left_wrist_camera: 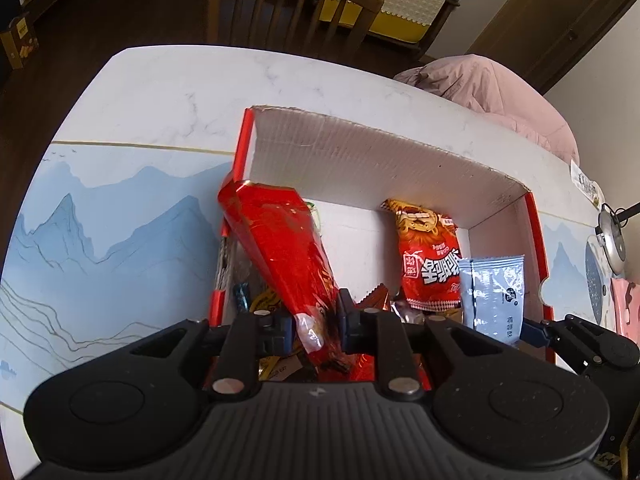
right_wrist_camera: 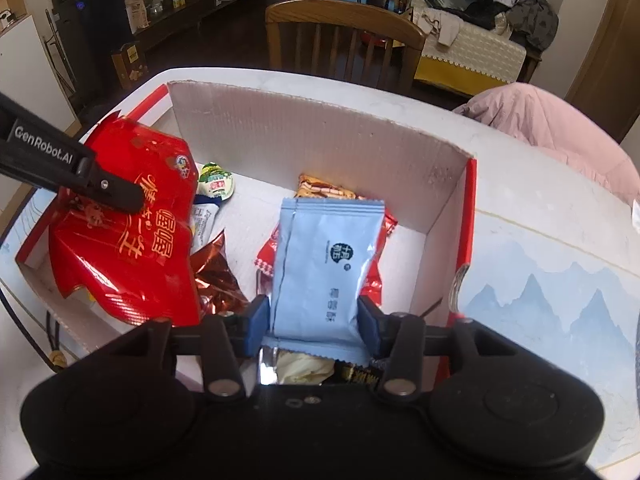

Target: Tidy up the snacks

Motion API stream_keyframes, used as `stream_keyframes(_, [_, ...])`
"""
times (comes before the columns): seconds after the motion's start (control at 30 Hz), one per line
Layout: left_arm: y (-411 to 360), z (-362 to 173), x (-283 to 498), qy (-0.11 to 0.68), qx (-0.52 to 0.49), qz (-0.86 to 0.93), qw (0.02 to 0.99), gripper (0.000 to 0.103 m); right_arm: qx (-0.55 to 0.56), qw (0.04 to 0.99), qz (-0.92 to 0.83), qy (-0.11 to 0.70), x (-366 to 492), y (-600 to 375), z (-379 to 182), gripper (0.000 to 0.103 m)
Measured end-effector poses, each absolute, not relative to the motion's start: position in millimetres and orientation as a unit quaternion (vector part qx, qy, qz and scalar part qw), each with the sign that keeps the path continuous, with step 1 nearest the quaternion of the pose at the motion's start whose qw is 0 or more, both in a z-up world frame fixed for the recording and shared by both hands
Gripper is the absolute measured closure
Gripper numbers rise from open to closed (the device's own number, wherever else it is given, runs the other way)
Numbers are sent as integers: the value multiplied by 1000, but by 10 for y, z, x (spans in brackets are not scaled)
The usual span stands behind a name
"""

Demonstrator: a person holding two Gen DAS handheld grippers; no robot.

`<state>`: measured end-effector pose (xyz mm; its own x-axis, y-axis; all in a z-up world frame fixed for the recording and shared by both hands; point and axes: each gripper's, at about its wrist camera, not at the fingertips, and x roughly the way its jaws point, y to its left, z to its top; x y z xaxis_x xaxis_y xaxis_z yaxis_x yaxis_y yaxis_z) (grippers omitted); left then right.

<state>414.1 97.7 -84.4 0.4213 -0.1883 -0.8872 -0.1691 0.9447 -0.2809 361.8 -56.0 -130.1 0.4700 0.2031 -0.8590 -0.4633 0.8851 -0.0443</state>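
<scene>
The white marble-look desk (left_wrist_camera: 168, 92) with its blue mountain print fills the scene, a wooden slat-back chair (right_wrist_camera: 344, 36) pushed up at its far edge and a pink padded garment (right_wrist_camera: 560, 120) heaped on the far right corner. On the desk sits the big open cardboard box (right_wrist_camera: 320, 136), red outside, white corrugated inside, and that is where all the snacks are gathering.

Largest inside is the shiny red foil bag (left_wrist_camera: 280, 248) with gold lettering. It leans against the box's left wall, its lower end running down between the fingers of the left gripper (left_wrist_camera: 316, 326). Those fingers stand a little apart around the foil; whether they still pinch it I cannot tell.

Over to the right gripper (right_wrist_camera: 314, 322): its blue-padded fingers are clenched on a pale blue sealed pouch (right_wrist_camera: 324, 264), holding it upright by its two side edges, low inside the box near the right wall.

Behind that pouch, a red-and-orange snack packet (left_wrist_camera: 428, 256) with bold white characters lies on the box floor against the back wall. A crumpled copper-red foil wrapper (right_wrist_camera: 216, 276) sits between the two big bags, and a small round green-and-white packet (right_wrist_camera: 216, 184) rests near the back left corner.
</scene>
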Motion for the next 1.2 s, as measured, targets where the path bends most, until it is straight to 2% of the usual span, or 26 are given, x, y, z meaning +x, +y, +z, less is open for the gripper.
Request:
stream_keyframes(0.1, [974,-810,4094,536,-157,-3,829,72,-132,850,193,471,3588,-580,-1272,40])
stream_keyframes(0.13, [964,-793,4072,534,-152,-2,831,71,-128,853,193,468,3564,-590,-1251,35])
stream_keyframes(0.23, [963,-734,3976,526,-142,-8,838,62,-115,858,193,461,3520,-632,-1197,33])
stream_keyframes(0.3, [968,-671,3878,513,-134,-9,848,49,-105,862,194,455,3464,-656,-1139,30])
stream_keyframes(0.33, [973,-639,3831,507,-131,-11,852,47,-102,865,196,450,3428,-665,-1103,27])
stream_keyframes(0.43, [996,-553,3687,493,-129,-13,860,44,-92,874,197,435,3312,-695,-983,22])
stream_keyframes(0.5, [1022,-503,3602,487,-132,-13,863,39,-83,879,199,425,3229,-707,-903,19])
stream_keyframes(0.6, [1039,-415,3441,473,-128,-10,872,38,-71,888,203,406,3085,-736,-786,16])
stream_keyframes(0.7, [1032,-319,3273,459,-121,-11,880,37,-54,896,210,388,2949,-774,-673,8])
stream_keyframes(0.97, [958,-42,2842,414,-104,-18,904,31,-31,910,215,354,2623,-810,-419,5])
stream_keyframes(1.03, [935,15,2744,404,-99,-23,909,25,-28,913,217,345,2540,-816,-369,0])
stream_keyframes(1.2, [906,121,2512,384,-97,-35,918,16,-23,919,218,328,2352,-825,-293,0])
